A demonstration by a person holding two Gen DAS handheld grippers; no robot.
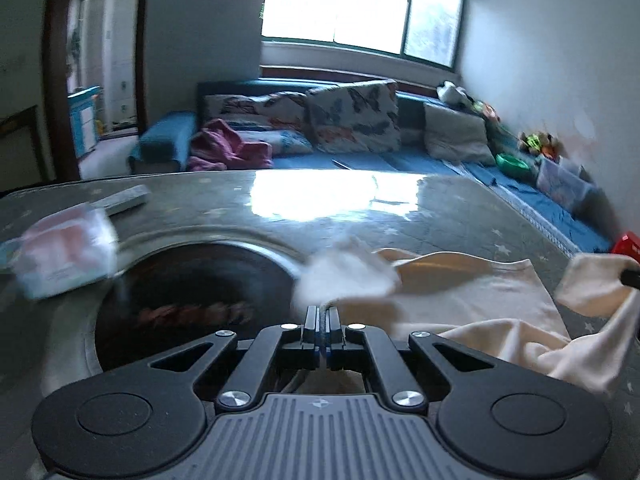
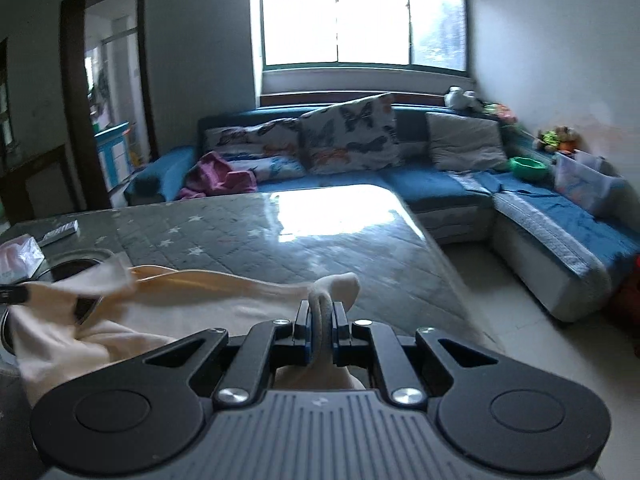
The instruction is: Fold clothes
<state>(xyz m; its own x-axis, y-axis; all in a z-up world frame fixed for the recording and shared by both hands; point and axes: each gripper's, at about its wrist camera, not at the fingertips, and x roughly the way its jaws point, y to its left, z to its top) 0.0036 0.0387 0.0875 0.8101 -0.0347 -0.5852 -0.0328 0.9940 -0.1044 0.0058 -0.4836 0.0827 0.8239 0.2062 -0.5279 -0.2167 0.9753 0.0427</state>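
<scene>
On my left, a tissue pack [image 1: 60, 248] sits by the table's [image 1: 440, 224] dark round inset [image 1: 192, 288]. My left gripper [image 1: 322, 316] is clamped tight on a corner of the cream garment [image 1: 472, 304], which sags across the table to my right gripper [image 2: 321, 312], pinched narrowly around its bunched edge.

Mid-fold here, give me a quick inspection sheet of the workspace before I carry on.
Surface: glossy table with star-quilted cover, round dark recess at its left.
Job's things: cream garment stretched between both grippers, partly lifted, creased.
Clutter: tissue pack, remote control at the table's left end.
Grippers: left gripper shut on a garment edge; right gripper shut on a bunched garment edge.
Cables: nothing seen.
Surroundings: blue corner sofa with cushions, pink cloth, toys, window, doorway.
</scene>
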